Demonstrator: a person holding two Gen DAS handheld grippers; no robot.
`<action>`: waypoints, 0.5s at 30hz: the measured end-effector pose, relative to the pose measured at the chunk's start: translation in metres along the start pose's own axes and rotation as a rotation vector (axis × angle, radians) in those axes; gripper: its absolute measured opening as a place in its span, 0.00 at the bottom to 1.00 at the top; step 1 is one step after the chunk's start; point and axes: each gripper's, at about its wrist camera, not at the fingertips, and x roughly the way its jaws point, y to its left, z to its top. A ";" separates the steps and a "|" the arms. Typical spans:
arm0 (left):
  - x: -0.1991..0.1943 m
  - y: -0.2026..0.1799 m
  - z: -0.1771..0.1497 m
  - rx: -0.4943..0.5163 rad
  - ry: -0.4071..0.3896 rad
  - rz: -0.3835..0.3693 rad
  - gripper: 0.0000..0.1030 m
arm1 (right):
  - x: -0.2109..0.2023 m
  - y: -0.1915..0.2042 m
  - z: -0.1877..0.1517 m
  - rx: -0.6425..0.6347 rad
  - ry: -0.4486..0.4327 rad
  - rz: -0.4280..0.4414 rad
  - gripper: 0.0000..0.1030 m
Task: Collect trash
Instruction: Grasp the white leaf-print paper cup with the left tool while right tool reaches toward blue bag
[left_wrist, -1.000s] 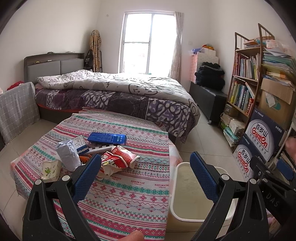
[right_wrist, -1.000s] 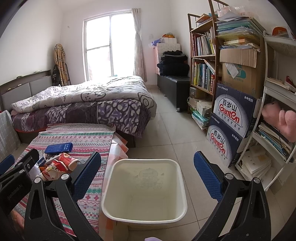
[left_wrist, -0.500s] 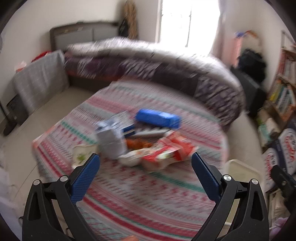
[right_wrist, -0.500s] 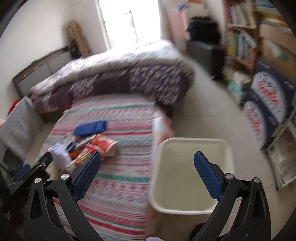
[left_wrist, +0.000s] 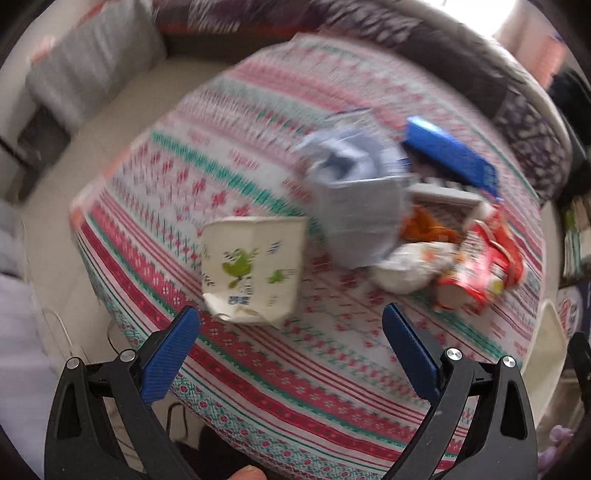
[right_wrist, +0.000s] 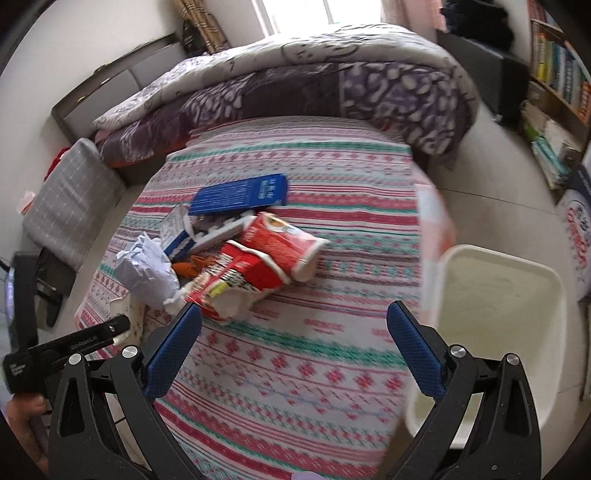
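Two hand-held grippers hang over a surface (right_wrist: 332, 206) covered with a red, green and white patterned cloth, and both have their blue-padded fingers spread wide apart with nothing between them. The left hand-held gripper (left_wrist: 291, 354) points at a crumpled white paper carton with green leaf print (left_wrist: 255, 269), which lies just ahead of its fingertips near the cloth's left edge. Beside that carton, to its right, sits a crumpled pale blue-grey paper bag (left_wrist: 358, 206), and behind the bag a flat dark blue box (left_wrist: 450, 155). An orange wrapper (left_wrist: 424, 229), a white crumpled plastic bag (left_wrist: 410, 266) and a crushed red and white paper cup (left_wrist: 480, 262) lie close together on the right side of the pile. The left view is blurred, so finer detail is lost. The right hand-held gripper (right_wrist: 295, 350) is above the near part of the cloth, its left fingertip close to the red cup. A cream rectangular plastic bin (right_wrist: 495, 302) stands on the floor just beside the surface's right edge. Behind the surface is a bed with a purple and grey patterned quilt (right_wrist: 332, 85).
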 end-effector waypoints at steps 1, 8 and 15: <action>0.007 0.006 0.003 -0.014 0.017 0.002 0.93 | 0.004 0.003 0.001 -0.003 0.005 0.011 0.93; 0.045 0.018 0.012 -0.022 0.099 -0.019 0.93 | 0.035 0.039 0.012 -0.072 0.016 0.075 0.93; 0.049 0.033 0.012 -0.041 0.131 -0.083 0.62 | 0.063 0.075 0.012 -0.174 0.042 0.125 0.93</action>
